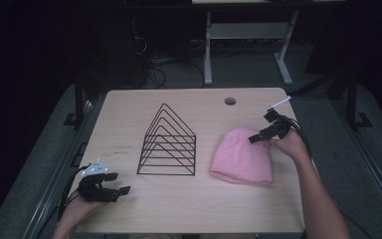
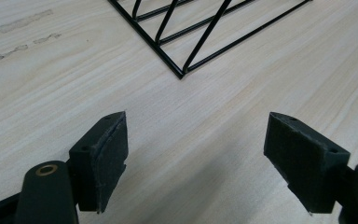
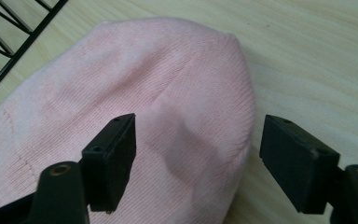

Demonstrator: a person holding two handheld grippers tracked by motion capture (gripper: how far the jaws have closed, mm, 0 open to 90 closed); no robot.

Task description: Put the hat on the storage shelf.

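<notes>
A pink knit beanie [image 1: 241, 157] lies flat on the light wood table [image 1: 194, 204], right of centre. My right gripper [image 1: 261, 133] hovers at the beanie's upper right edge, jaws wide apart. In the right gripper view the beanie [image 3: 121, 107] spreads under the open gripper [image 3: 198, 161], whose pads do not press on the fabric. My left gripper [image 1: 118, 185] rests open near the table's front left corner. In the left gripper view its open gripper [image 2: 196, 158] points over bare wood toward a corner of the black wire rack [image 2: 200, 32].
A black wire file rack [image 1: 168, 144] with several triangular dividers stands mid-table, just left of the beanie. A round cable hole [image 1: 230, 101] sits near the far edge. Desk legs [image 1: 208, 50] and dark floor lie beyond the table.
</notes>
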